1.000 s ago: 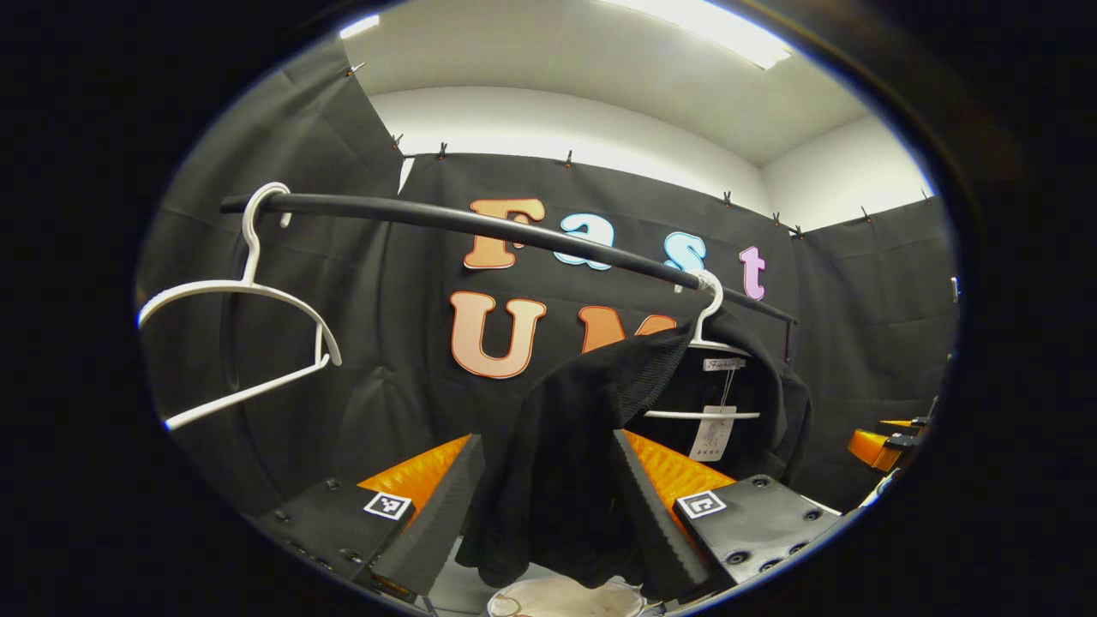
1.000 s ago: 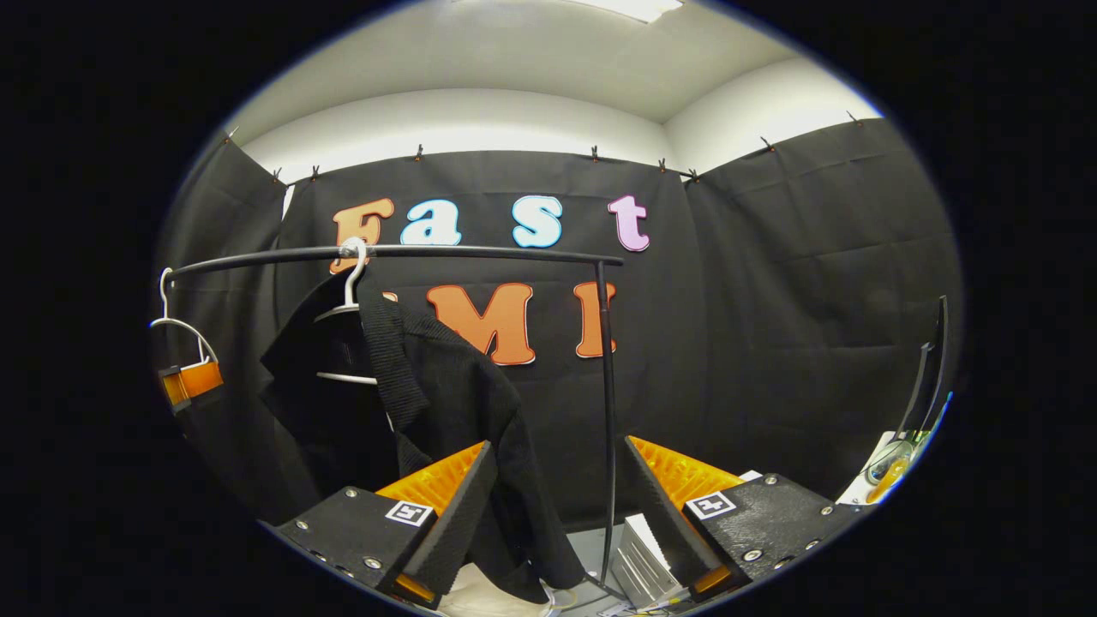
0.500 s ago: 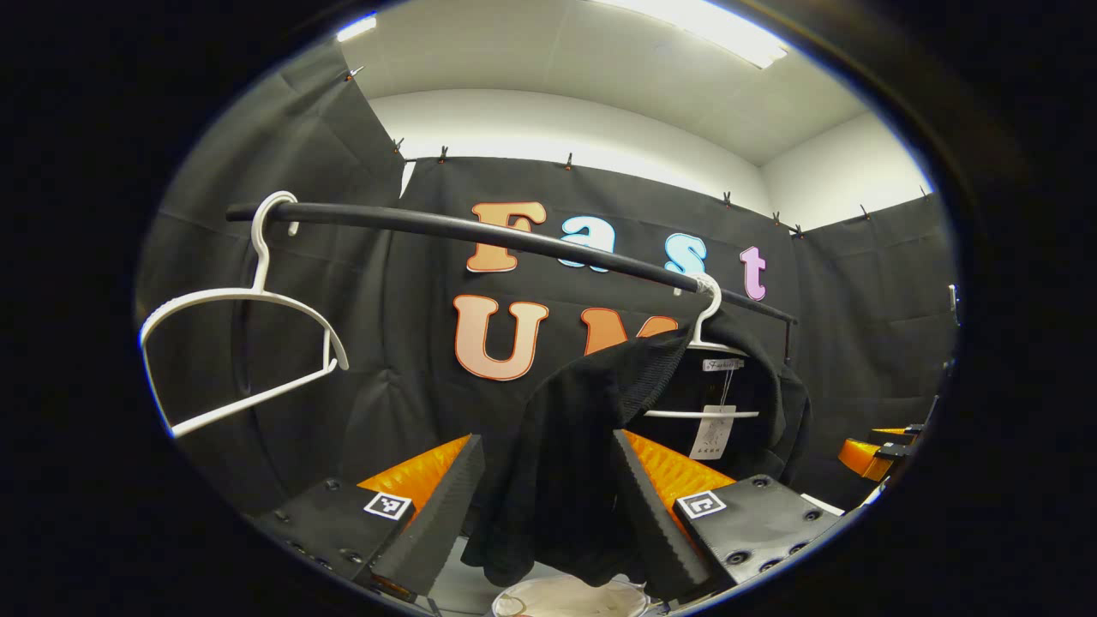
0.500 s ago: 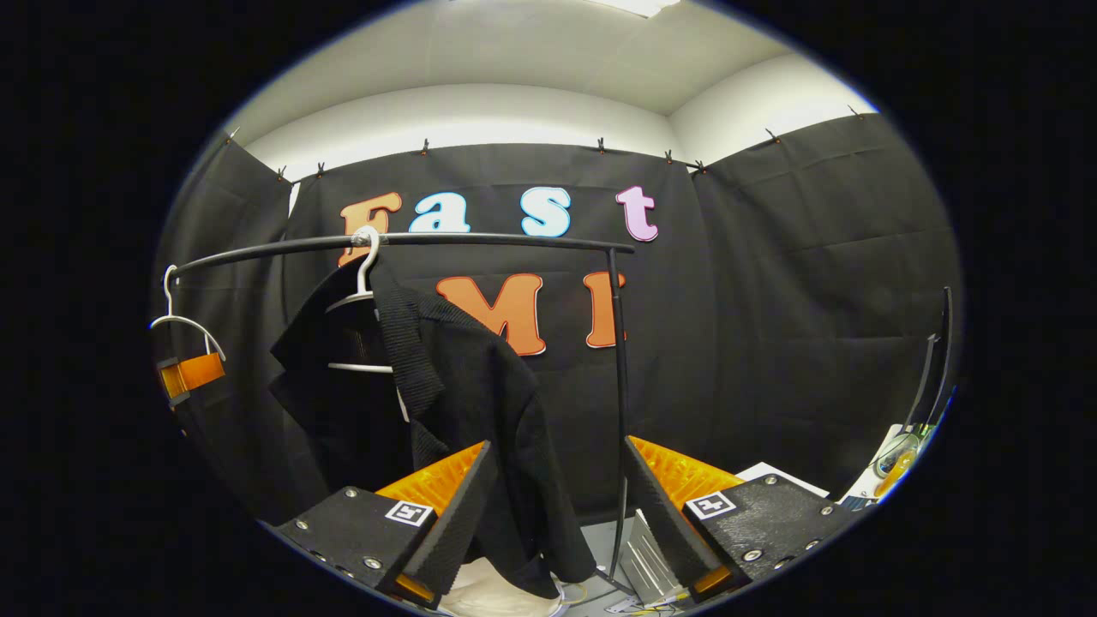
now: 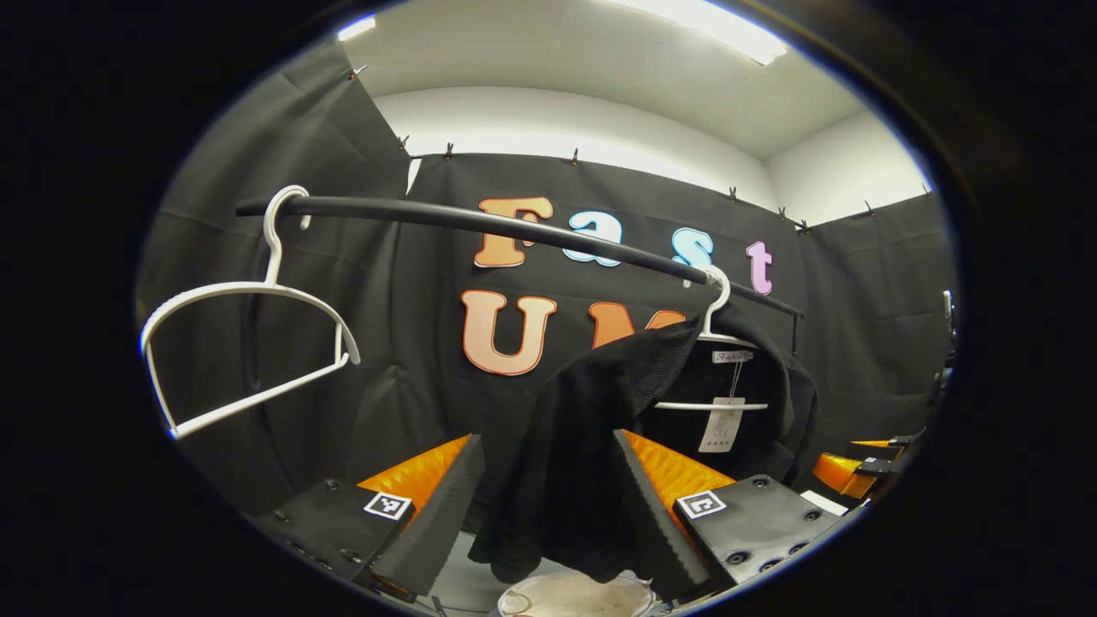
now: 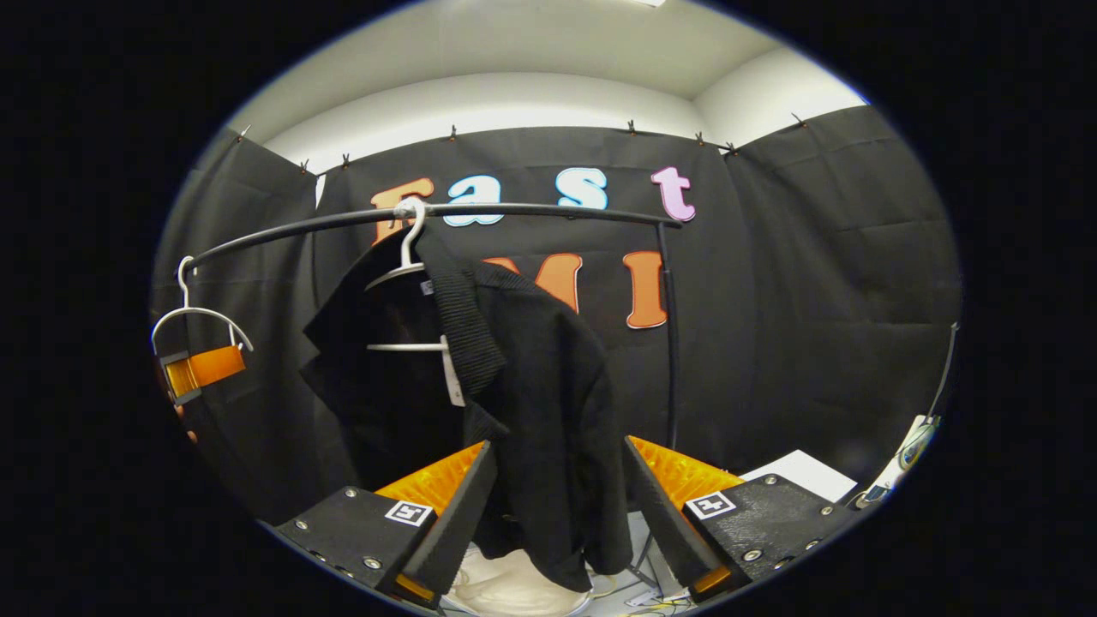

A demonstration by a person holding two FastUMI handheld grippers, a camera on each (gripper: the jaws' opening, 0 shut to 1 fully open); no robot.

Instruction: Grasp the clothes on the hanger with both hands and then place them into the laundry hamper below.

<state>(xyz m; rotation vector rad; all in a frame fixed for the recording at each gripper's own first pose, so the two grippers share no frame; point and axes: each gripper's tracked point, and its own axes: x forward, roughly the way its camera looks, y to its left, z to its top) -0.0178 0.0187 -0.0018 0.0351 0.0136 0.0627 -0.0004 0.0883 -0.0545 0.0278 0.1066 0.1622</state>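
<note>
Black garment (image 5: 574, 446): hangs on a white hanger (image 5: 716, 343) from the black rail (image 5: 514, 230), one side drooping forward between the fingers of the left gripper (image 5: 548, 514); jaws spread wide, cloth not pinched. Right gripper (image 6: 557, 514): likewise spread, garment hem between its fingers, ungripped. Step, judged: approach to the two-handed grasp; next, both must close on cloth, then lift it off. Hamper (image 5: 570, 596): pale rim below. Left gripper view adds a bare hanger (image 5: 248, 343); right gripper view, the rail's upright post (image 6: 671, 343)
</note>
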